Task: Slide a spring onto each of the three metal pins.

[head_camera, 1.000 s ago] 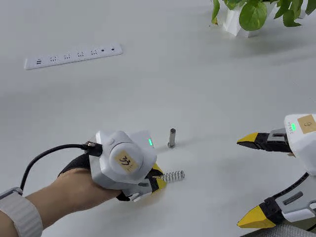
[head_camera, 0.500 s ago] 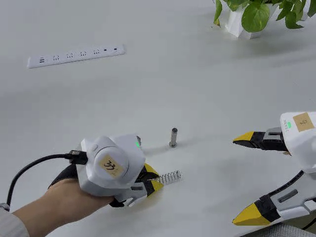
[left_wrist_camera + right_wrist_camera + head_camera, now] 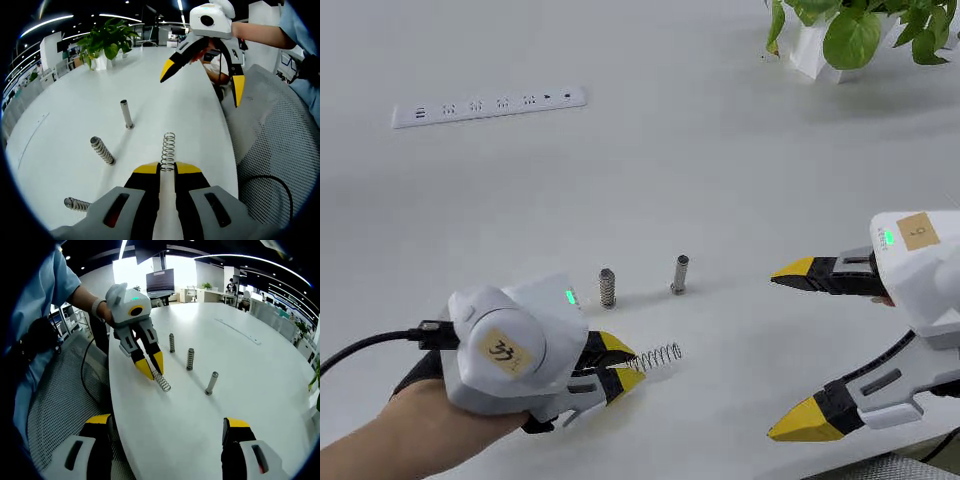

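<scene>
Left hand-held gripper [image 3: 625, 365]: held spring [image 3: 657, 355] by one end
Right hand-held gripper [image 3: 775, 353]: jaws stood wide
Bare pin [image 3: 681, 273]: stood on table [image 3: 720, 150]

Head view down on table [image 3: 740, 170]; gripper views low, opposed, sharing bare pin [image 3: 126, 113].

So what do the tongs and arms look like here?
The left tongs and right tongs have white bodies, black jaws with yellow tips, a green light and a tan handwritten sticker. A black cable leaves the left one. The sleeve is light blue.
</scene>
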`<state>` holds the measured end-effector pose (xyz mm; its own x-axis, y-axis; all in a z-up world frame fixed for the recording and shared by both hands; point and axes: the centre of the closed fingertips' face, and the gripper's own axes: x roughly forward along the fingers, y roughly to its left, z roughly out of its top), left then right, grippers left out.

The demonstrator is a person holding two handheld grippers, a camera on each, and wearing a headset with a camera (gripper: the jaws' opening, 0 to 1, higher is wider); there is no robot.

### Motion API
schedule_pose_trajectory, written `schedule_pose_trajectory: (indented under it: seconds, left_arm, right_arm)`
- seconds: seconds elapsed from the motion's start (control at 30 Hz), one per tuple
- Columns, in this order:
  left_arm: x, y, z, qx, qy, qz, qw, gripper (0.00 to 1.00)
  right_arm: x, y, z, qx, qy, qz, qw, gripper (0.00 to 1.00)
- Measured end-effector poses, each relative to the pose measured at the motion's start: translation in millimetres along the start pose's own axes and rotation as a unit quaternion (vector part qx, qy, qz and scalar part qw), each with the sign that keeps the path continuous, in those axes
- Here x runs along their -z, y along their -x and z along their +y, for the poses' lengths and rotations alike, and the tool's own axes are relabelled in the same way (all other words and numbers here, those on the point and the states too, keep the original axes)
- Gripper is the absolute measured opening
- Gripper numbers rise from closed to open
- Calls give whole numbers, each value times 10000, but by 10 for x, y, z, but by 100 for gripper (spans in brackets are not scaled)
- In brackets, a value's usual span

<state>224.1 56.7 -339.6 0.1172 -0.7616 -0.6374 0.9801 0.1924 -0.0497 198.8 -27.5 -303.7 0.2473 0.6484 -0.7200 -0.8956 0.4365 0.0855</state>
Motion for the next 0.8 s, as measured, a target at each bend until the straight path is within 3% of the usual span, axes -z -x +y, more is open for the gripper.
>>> schedule_pose_trajectory:
  seconds: [0.13,0.47,0.8]
  left_arm:
    - [-12,70,-50,-21,23,-122,9999,7]
    - [-39,234,-167,-102,115,-367,9992,7]
    - [-94,377,-253,-167,187,-592,9979,7]
  right_arm:
    - [-185,-30,58,-189,131,-227,9995,90]
    - [-450,-107,188,-562,732,-220,9955,75]
    - [-547,-234,333,-958,898,-237,9911,56]
